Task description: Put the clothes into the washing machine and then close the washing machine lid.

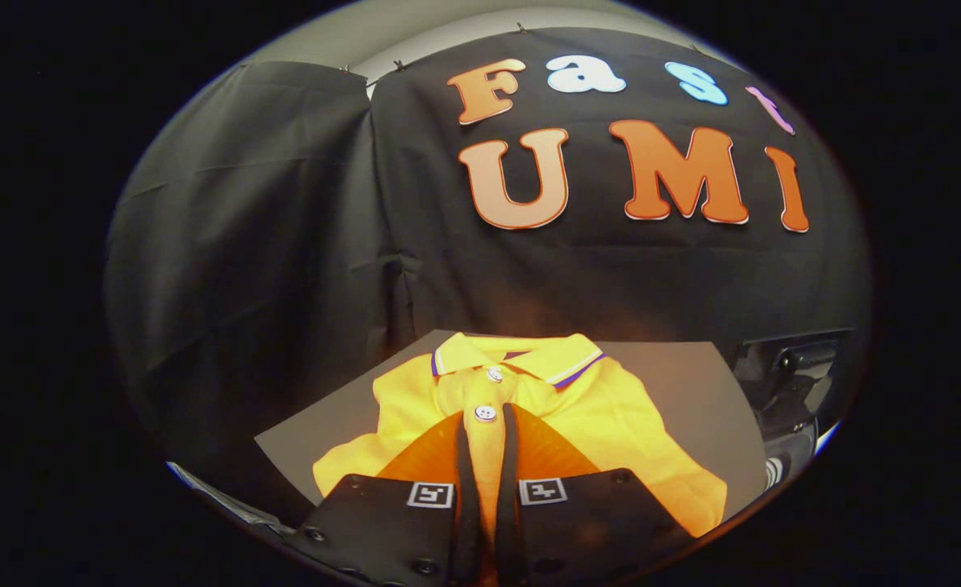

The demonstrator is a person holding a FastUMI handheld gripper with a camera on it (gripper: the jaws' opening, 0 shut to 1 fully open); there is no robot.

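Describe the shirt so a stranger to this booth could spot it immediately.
On the grey board before the black cloth wall lies a yellow polo shirt, with the gripper shut on a fold of its front, just below a white button. Its striped collar and bright yellow set it apart from the dark machine beside it.

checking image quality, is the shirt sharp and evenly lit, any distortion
Gripper view: the yellow shirt is sharp and brightly lit, nearly overexposed, while the wall cloth stays dim; fisheye bends the grey mat; the gripper jaws stand nearly closed around the shirt's button strip.
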